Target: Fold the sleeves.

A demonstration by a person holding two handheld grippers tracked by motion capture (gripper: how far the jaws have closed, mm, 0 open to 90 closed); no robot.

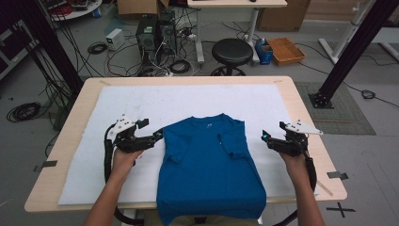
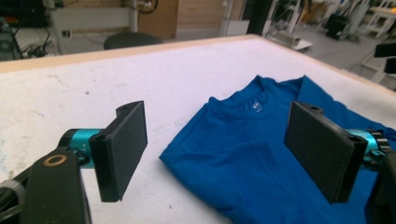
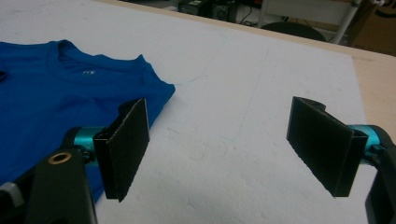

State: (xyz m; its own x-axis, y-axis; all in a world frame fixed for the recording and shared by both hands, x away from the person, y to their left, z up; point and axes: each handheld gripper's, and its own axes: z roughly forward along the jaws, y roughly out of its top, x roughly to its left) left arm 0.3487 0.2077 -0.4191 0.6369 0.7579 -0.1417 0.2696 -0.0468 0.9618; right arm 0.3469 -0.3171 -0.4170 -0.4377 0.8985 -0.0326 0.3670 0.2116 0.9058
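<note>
Two tools are in my hands, one on each side of the blue T-shirt (image 1: 209,165). My left tool (image 1: 160,135) sits just beside the shirt's folded-in sleeve edge, its jaws spread wide with nothing between them. My right tool (image 1: 265,137) hovers near the shirt's other side, clear of the cloth, jaws also wide apart and empty. Between my tools the shirt lies flat on the white surface (image 1: 141,101), collar away from me, hem hanging over the near edge.
</note>
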